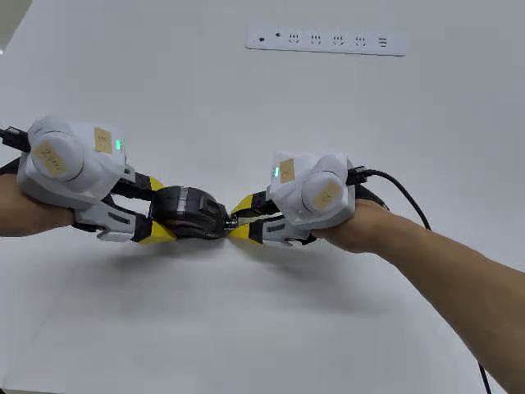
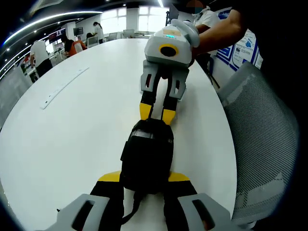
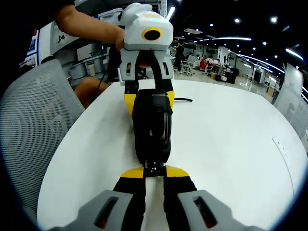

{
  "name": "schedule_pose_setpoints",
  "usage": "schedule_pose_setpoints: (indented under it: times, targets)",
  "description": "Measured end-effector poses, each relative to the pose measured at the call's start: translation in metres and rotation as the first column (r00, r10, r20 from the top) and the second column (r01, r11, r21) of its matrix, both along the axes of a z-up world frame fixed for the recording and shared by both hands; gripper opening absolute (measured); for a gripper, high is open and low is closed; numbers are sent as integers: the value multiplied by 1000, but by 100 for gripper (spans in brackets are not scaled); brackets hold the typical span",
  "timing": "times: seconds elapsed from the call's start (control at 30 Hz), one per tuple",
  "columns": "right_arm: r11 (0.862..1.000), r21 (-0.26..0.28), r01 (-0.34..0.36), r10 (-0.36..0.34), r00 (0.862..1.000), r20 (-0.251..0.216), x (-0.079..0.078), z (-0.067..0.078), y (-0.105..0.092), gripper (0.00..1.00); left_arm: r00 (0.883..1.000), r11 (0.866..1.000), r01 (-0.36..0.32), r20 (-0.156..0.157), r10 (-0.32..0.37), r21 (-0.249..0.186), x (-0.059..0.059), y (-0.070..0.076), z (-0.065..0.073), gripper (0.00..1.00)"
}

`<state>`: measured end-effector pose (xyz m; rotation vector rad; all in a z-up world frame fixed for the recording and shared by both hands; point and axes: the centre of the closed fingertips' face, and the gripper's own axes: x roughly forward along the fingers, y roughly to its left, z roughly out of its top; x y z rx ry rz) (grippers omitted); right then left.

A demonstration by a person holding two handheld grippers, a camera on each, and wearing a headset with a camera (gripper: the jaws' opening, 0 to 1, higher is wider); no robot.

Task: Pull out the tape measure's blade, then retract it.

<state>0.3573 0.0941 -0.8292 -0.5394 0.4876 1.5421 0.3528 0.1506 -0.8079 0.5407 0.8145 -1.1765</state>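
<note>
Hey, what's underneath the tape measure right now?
The bare white table lies beneath the tape measure. The left gripper clamps its sides. Whether its underside touches the table is hidden.

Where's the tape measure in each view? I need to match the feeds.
Head view: tape measure left of centre, between both sets of jaws.
Left gripper view: tape measure bottom centre, clamped in this view's jaws.
Right gripper view: tape measure centre, its mouth at this view's jaws.
Shared landmark: power strip at the top in the head view, power strip left, power strip right edge.
</note>
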Motion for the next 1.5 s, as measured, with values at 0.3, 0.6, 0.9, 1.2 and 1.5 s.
schedule_pose_setpoints:
  times: [0.3, 0.6, 0.9, 1.2, 1.5]
  targets:
    - [1000, -7, -4, 4, 1000, 3, 0, 1, -5, 11, 1000, 1000, 1, -2, -1, -3, 0, 0, 0, 28]
    - [1000, -2, -7, 7, 1000, 7, 0, 1, -11, 11, 1000, 1000, 2, -3, -2, -2, 0, 0, 0, 28]
    - [1000, -3, -9, 10, 1000, 22, 1, 1, -16, 11, 1000, 1000, 3, -5, -3, -2, 0, 0, 0, 28]
    - [1000, -7, -14, 14, 999, 32, 2, 2, -22, 11, 1000, 1000, 1, -8, -1, -5, 0, 0, 0, 28]
    - [1000, -9, -14, 14, 999, 33, 2, 2, -28, 11, 1000, 1000, 1, -9, -1, -6, 0, 0, 0, 28]
